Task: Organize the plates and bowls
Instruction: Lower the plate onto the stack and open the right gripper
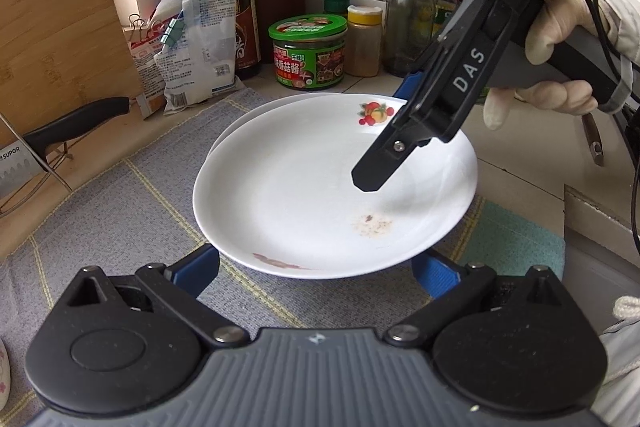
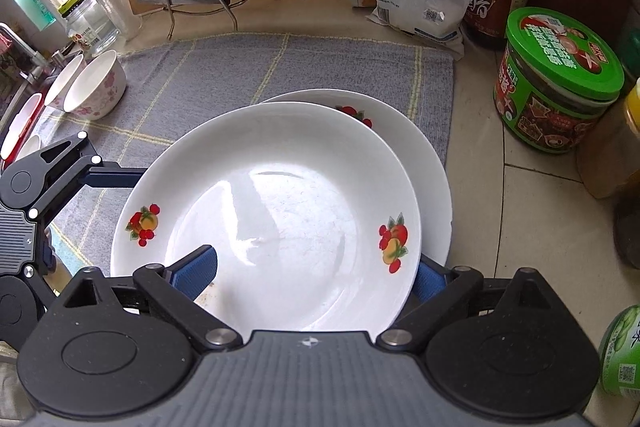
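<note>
From the left wrist, the top plate (image 1: 332, 187) sits nested on a second plate (image 1: 256, 109) over the grey checked mat (image 1: 120, 211), a smear of sauce on its near rim. The left gripper (image 1: 316, 269) has its jaws spread wide, blue pads either side of that near rim and not pressing on it. The right gripper (image 1: 384, 147), in a gloved hand (image 1: 560, 39), hangs over the far rim by the fruit print. Over to the right wrist: the right gripper (image 2: 316, 277) stands wide apart too, one blue pad over the dish, the other outside the rim, nothing clamped. Two floral bowls (image 2: 94, 89) wait at the mat's far left corner. I'd say the plate-stacking step is wrapping up, the upper plate set down slightly off-centre. Next move probably calls for backing both tools away cleanly without nudging the stack, then heading for the bowls.
</note>
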A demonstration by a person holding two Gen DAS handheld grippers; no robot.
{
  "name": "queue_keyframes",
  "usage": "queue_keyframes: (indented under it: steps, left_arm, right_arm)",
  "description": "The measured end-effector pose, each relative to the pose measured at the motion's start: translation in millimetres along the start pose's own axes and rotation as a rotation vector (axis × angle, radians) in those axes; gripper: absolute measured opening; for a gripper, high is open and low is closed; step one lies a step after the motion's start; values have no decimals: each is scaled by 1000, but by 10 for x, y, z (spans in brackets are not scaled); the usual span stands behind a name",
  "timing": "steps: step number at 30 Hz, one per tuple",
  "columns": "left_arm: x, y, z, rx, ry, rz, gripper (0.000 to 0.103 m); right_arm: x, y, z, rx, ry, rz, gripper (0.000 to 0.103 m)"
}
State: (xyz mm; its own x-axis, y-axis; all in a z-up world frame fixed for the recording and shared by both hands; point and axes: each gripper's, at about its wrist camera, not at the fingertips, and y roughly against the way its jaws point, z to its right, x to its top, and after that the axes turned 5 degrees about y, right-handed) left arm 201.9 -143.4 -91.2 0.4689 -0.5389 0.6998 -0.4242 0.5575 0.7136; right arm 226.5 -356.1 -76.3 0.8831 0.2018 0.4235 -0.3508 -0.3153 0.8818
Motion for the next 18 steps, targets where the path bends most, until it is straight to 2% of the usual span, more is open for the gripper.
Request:
queue_keyframes:
  steps: [18]
  left_arm:
    - [24, 10, 32, -12, -37, 32, 101]
  right_arm:
    - [-50, 101, 35, 20, -78, 9, 103]
